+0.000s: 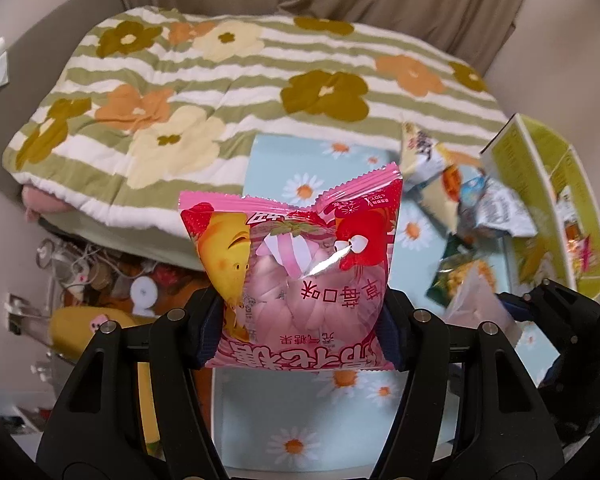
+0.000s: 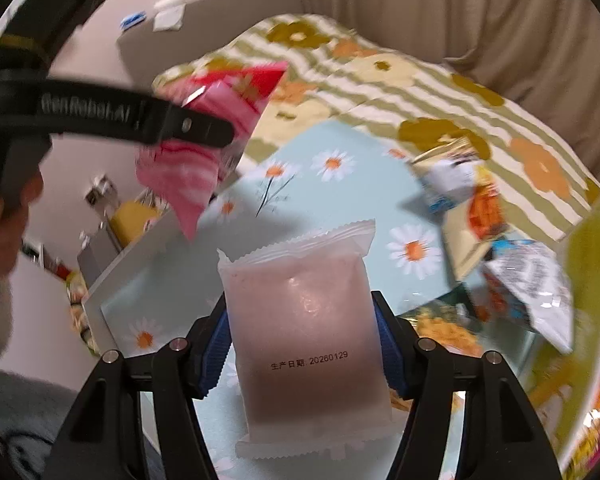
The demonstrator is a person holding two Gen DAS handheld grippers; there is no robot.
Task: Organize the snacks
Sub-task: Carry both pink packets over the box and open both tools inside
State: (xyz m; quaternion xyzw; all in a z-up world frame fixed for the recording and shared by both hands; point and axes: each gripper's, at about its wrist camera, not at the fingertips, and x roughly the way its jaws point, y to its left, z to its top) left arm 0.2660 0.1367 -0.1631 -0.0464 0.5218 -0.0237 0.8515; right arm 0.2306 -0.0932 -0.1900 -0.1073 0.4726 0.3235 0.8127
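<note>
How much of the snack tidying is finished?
Some packets already sit in the yellow-green box. Right now the left gripper holds the pink marshmallow bag and the right gripper holds a frosted pale packet, both lifted off the daisy tabletop. Left to do: the loose snack packets piled beside the box.

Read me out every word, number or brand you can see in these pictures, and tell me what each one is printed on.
"草莓口味" and "充气糖果": upside down on the pink marshmallow bag in the left gripper.
"生产日期 20260129": on the frosted white packet in the right gripper.
"GenRobot.AI": on the left gripper's black arm in the right wrist view.
Print on the snack pile and the yellow-green box: too blurred.
</note>
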